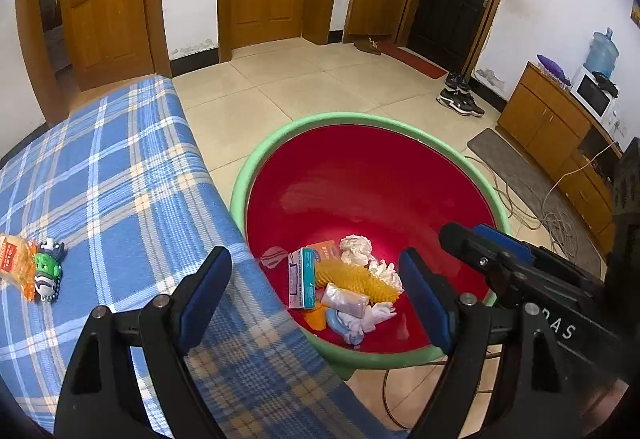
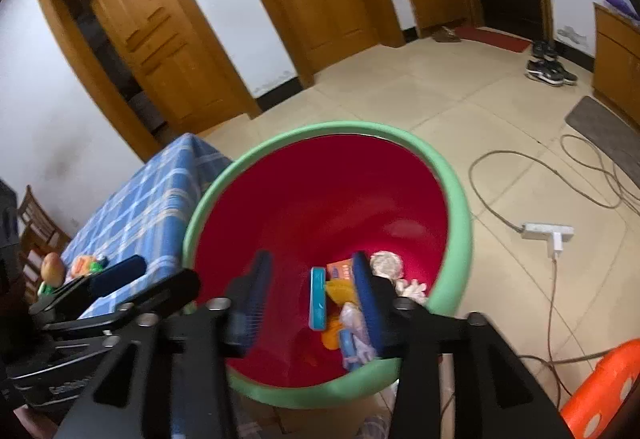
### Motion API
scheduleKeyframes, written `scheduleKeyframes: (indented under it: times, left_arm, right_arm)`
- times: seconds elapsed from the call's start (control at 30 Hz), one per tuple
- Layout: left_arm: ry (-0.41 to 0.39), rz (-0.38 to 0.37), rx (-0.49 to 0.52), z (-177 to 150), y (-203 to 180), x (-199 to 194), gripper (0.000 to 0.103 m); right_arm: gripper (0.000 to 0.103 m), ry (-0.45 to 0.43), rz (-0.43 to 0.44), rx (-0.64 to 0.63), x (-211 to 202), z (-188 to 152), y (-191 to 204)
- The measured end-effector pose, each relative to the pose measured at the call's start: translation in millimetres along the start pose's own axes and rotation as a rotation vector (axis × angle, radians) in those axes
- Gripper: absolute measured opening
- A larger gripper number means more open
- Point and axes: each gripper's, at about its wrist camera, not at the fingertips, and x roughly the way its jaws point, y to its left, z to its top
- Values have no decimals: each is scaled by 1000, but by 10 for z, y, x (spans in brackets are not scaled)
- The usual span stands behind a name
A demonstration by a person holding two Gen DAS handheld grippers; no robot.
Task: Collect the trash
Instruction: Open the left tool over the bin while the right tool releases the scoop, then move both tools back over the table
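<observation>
A: The biggest thing is the green-rimmed red basin (image 1: 256,159), standing on the floor against the blue plaid table (image 1: 120,167). The collected trash lies at its bottom: a yellow bumpy sheet (image 1: 356,279), a teal-edged box (image 1: 302,279), crumpled tissues (image 1: 355,249).

B: And what remains?

A: On the table, well apart from the basin, an orange snack wrapper (image 1: 16,263) touching a green toy (image 1: 48,269). The wrapper looks light, thin and crinkly, likely slippery; pinching a loose edge would probably hold best.

B: The grippers?

A: The left gripper (image 1: 316,291) hangs over the table's edge, fingers spread, holding nothing. The right gripper (image 2: 308,299) hovers above the basin, likewise parted and empty.
</observation>
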Motion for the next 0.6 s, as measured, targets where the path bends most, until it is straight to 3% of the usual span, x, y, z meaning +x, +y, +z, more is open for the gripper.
scheduleKeyframes:
  times: [0.1, 0.6]
  left_arm:
    - [-1, -2, -1, 2, 4, -11, 85]
    - [-41, 2, -1, 30, 133, -309, 85]
  right_arm:
    - [60, -3, -8, 7, -1, 7, -16]
    - [62, -13, 6, -29, -30, 2, 130]
